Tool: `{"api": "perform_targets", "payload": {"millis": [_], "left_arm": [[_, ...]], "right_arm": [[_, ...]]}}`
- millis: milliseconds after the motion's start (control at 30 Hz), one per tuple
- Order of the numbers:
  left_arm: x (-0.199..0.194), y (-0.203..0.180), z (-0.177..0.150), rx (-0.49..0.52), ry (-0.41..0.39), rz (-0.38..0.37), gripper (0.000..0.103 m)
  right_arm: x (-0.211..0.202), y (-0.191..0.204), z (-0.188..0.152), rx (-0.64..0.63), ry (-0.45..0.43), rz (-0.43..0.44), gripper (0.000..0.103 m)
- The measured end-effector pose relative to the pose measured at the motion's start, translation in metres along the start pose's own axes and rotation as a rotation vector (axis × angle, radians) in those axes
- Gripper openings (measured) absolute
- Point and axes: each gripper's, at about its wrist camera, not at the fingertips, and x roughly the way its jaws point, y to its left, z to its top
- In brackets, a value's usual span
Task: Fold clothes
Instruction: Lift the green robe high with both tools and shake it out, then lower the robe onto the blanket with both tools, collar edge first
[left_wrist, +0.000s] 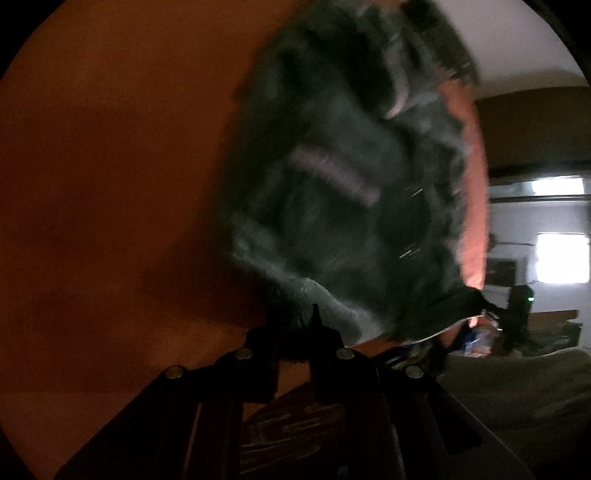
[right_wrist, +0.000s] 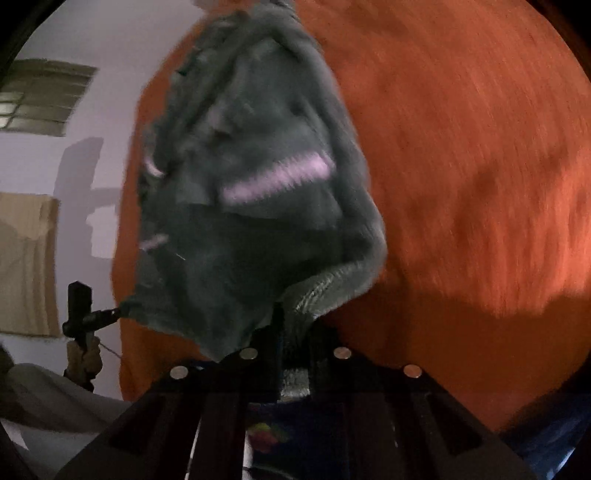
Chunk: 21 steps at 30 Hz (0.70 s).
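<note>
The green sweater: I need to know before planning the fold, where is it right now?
The green sweater hangs stretched between the left gripper and right gripper, each clamping a bottom corner, over the orange cloth.

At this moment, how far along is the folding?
Early. Done: each gripper is shut on an edge of the dark sweater, left gripper, right gripper. In hand: it lies stretched between them over the orange surface, blurred. Left: it looks bunched and no neat fold shows, so the folds remain.

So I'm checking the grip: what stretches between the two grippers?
Only the green sweater, pinched by the right gripper and the left gripper at separate edges, in the right wrist view.
</note>
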Motion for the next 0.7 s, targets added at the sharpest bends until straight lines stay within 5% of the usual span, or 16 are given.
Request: {"api": "perform_targets", "payload": {"millis": [333, 500, 700], "left_arm": [[-0.059, -0.053, 0.105, 0.093, -0.171, -0.06, 0.013], [-0.087, -0.098, 0.207, 0.139, -0.287, -0.057, 0.013], [-0.078, -0.114, 0.339, 0.051, -0.459, -0.02, 0.013]], "right_arm": [[-0.039, 0.065, 0.103, -0.177, -0.177, 0.108, 0.009], [-0.044, 0.103, 0.189, -0.29, -0.28, 0.095, 0.008], [-0.034, 0.101, 0.323, -0.191, -0.386, 0.065, 0.008]]}}
